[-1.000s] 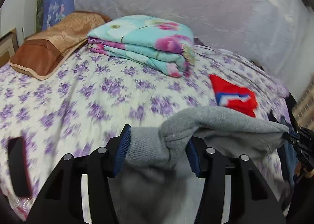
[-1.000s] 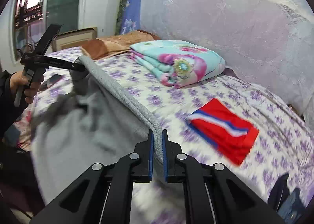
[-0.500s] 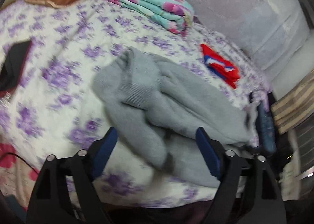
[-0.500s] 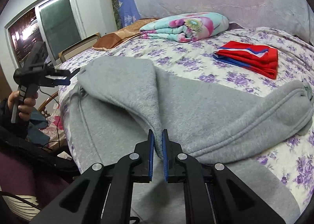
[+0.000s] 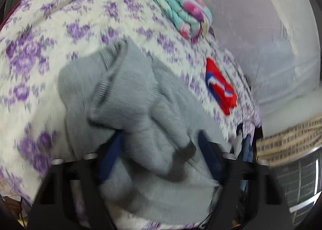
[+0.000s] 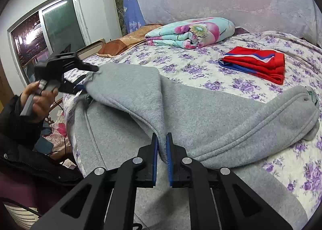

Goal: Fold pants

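Observation:
The grey sweatpants (image 6: 201, 113) lie across the flowered bed, one part folded over the rest, with a cuff at the right. My right gripper (image 6: 161, 137) is shut on the edge of the folded layer, low over the cloth. In the right wrist view a hand (image 6: 36, 97) holds my left gripper (image 6: 90, 79) at the far left corner of the fold, which rises between its fingers. In the blurred left wrist view, my left gripper (image 5: 161, 137) has its jaws closing, with a bunched roll of the grey pants (image 5: 124, 89) filling the gap between the blue pads.
A folded red garment (image 6: 255, 64) lies on the bed sheet (image 6: 181, 64) beyond the pants. A folded floral quilt (image 6: 191, 32) and a brown pillow (image 6: 124, 42) sit at the head, against a pale curtain. The bed's edge and a window (image 6: 46, 32) are to the left.
The left gripper let the pants drop, opened wide, sank and rolled, and now closes around a bunch of them. The right gripper lowered its edge onto the bed, then stayed still.

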`<state>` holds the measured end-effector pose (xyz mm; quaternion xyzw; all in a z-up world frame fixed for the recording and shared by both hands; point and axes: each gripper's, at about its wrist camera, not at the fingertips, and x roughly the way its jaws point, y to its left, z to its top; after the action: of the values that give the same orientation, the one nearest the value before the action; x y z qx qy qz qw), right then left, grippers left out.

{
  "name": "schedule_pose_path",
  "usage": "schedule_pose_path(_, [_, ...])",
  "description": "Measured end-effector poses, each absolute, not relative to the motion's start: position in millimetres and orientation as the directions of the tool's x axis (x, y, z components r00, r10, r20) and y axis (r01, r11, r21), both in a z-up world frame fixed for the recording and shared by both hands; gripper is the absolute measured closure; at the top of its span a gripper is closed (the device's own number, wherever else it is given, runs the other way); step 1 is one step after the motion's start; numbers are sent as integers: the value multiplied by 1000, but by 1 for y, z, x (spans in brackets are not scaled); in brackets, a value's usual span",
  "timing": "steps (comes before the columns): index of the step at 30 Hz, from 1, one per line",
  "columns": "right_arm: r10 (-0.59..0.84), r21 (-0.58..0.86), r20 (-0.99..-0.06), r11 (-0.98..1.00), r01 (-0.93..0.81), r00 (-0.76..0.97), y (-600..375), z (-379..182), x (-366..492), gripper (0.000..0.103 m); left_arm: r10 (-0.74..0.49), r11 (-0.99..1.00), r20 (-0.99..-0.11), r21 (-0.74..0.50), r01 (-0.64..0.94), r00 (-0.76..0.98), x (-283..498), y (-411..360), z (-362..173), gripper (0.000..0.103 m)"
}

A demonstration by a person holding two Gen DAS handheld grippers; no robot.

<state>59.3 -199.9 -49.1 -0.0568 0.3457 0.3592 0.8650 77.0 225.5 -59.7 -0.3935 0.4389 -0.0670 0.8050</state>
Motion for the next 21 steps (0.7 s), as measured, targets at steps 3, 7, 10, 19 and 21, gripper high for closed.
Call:
schedule_pose_path(3, [595,133,-621,721,-680,510,-194,-41,58,94,-440,707,-647,-677,-204,622,83,231,-49,79])
schedule_pose_path(7, [620,134,-608,697,-705,497,-184,-36,56,94,-368,756,-632,-630,-176,682,74,235,-27,83])
schedule_pose_path(10, [637,145,-615,671,-728,464,-176,-40,53,94,-349,756,-625,-628,-184,698,68,244,-24,83])
schedule_pose_path(19, [695,115,-631,522,-845,344,-155,-39,21,94,-269,801,-674,-553,-228,688,47,261,-32,83])
schedule_pose_path(21, [665,116,-675,525,-843,320,-152,-54,22,94,-263,814,-731,-519,-263,629,47,260,-60,82])
